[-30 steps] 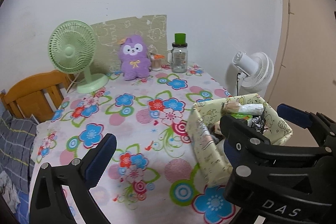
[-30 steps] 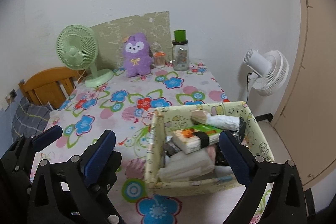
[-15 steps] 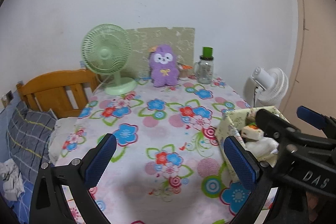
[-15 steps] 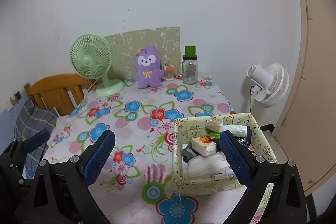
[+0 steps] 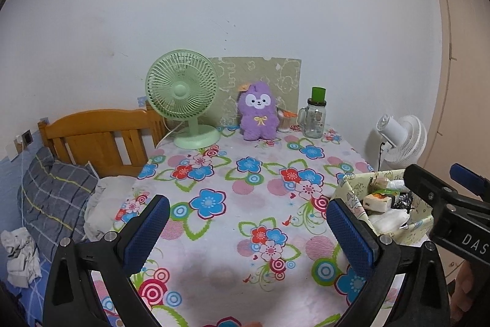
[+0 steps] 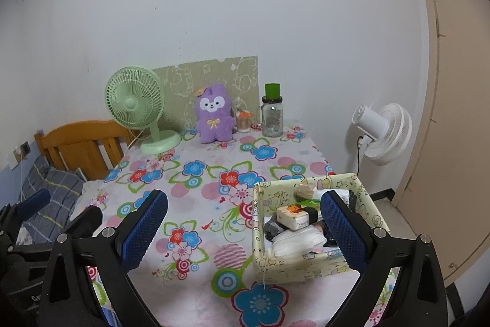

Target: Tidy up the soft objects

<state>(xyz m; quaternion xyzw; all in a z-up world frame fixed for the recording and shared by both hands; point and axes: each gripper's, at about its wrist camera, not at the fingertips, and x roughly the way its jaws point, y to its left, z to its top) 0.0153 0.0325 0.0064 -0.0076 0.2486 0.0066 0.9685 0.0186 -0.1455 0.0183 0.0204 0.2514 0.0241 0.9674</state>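
Note:
A purple plush toy (image 5: pixel 258 112) sits upright at the far edge of the floral table, also in the right wrist view (image 6: pixel 213 118). A pale yellow fabric box (image 6: pixel 372 212) at the front right holds tissue packs and other soft items; it shows in the left wrist view (image 5: pixel 349 189). My left gripper (image 5: pixel 248 230) is open and empty above the table's near edge. My right gripper (image 6: pixel 245 230) is open and empty, its right finger in front of the box.
A green desk fan (image 5: pixel 183 95), a glass jar with a green lid (image 5: pixel 315 115) and a small cup (image 5: pixel 284 121) stand at the back. A white fan (image 6: pixel 382 131) stands off the right edge. A wooden bed frame (image 5: pixel 101 134) and pillow (image 5: pixel 55 192) lie left.
Both grippers have pulled back and up from the box and table, so the view is wider. The left view has swung left. Both stay open and empty.

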